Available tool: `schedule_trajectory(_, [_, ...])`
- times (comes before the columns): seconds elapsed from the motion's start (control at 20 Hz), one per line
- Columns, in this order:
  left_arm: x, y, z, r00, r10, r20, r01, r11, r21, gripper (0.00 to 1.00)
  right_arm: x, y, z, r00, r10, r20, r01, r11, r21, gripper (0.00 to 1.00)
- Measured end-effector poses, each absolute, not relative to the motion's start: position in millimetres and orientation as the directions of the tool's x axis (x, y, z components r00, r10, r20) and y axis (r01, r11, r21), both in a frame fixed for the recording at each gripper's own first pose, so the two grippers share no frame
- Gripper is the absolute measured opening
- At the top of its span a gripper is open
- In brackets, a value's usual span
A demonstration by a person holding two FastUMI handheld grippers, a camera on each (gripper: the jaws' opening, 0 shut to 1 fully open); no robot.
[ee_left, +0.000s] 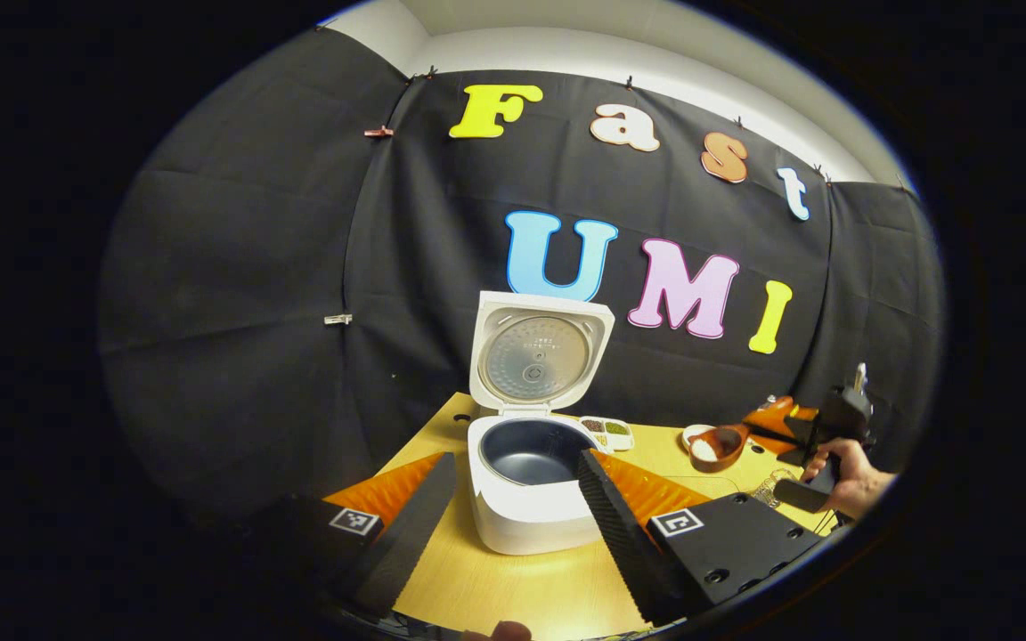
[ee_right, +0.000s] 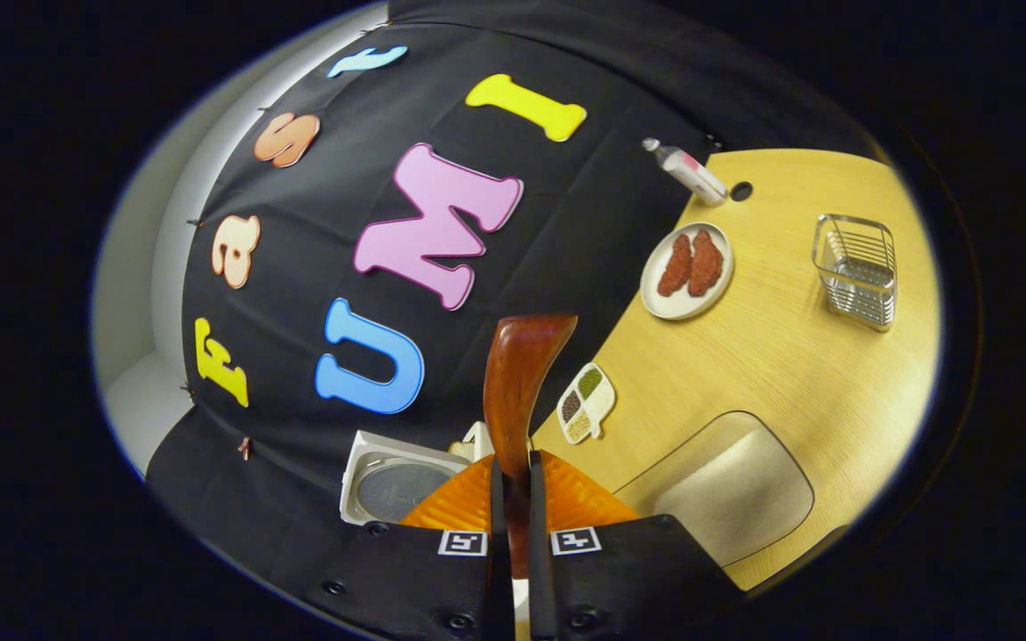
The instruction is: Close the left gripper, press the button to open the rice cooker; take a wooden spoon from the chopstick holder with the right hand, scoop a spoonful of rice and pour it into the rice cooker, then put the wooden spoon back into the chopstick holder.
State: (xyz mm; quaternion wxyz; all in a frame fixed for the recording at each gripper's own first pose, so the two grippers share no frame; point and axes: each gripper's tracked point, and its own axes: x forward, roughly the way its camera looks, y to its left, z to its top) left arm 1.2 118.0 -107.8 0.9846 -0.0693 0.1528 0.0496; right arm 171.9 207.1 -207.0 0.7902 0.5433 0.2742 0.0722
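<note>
A black cloth wall [ee_left: 237,294] closes the booth behind a light wood-grain bench [ee_right: 771,356]; a strip of pale room wall shows above the cloth. On the bench, the white rice cooker [ee_left: 531,512] stands with its lid [ee_left: 538,352] swung upright, the dull metal inner plate facing forward and the dark, smooth pot [ee_left: 533,452] bare inside. In the left gripper view, the left gripper [ee_left: 513,516] has its jaws spread wide, one on each side of the cooker. Farther right in that view a hand [ee_left: 847,476] holds the right gripper [ee_left: 776,427], whose jaws are clamped on the handle of the wooden spoon [ee_right: 517,383]. The spoon's glossy reddish-brown bowl [ee_left: 720,445] sits over a small white dish [ee_left: 698,436]; whether it touches the rice there is hard to make out. In the right gripper view the spoon's bowl is seen edge-on, so its contents are hidden. Behind it lie a beige mat [ee_right: 731,490], a wire chopstick holder [ee_right: 856,267], a round plate [ee_right: 687,271] with two reddish pieces, a three-part dish of grains [ee_right: 586,402] and a bottle [ee_right: 687,171] lying on its side.
</note>
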Motion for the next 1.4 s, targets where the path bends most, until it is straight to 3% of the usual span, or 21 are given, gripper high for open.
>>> schedule_trajectory(0.05, [0,117,-109,0.949,0.069,-0.309,-0.113,0.986,-0.126,0.95,173,219,-192,0.839,0.420,-0.345,0.165,0.408,0.898,0.16])
schedule_trajectory(0.1, [-2,116,-111,0.948,0.060,-0.312,-0.107,0.985,-0.135,0.95,177,233,-179,0.837,0.430,-0.340,0.152,0.414,0.897,0.11])
schedule_trajectory(0.25, [-6,112,-118,0.946,0.046,-0.322,-0.104,0.981,-0.166,0.95,190,282,-149,0.831,0.462,-0.311,0.102,0.422,0.901,0.11])
schedule_trajectory(0.65, [-12,129,-131,0.945,0.056,-0.323,-0.125,0.973,-0.196,0.95,209,406,-160,0.806,0.484,-0.340,-0.020,0.597,0.802,0.11])
schedule_trajectory(1.0, [-3,143,-146,0.944,0.043,-0.327,-0.107,0.977,-0.183,0.95,213,471,-186,0.791,0.490,-0.367,-0.265,0.814,0.517,0.11])
schedule_trajectory(1.4, [-1,143,-158,0.939,0.028,-0.343,-0.108,0.970,-0.216,0.95,207,499,-199,0.758,0.540,-0.366,-0.463,0.841,0.281,0.11])
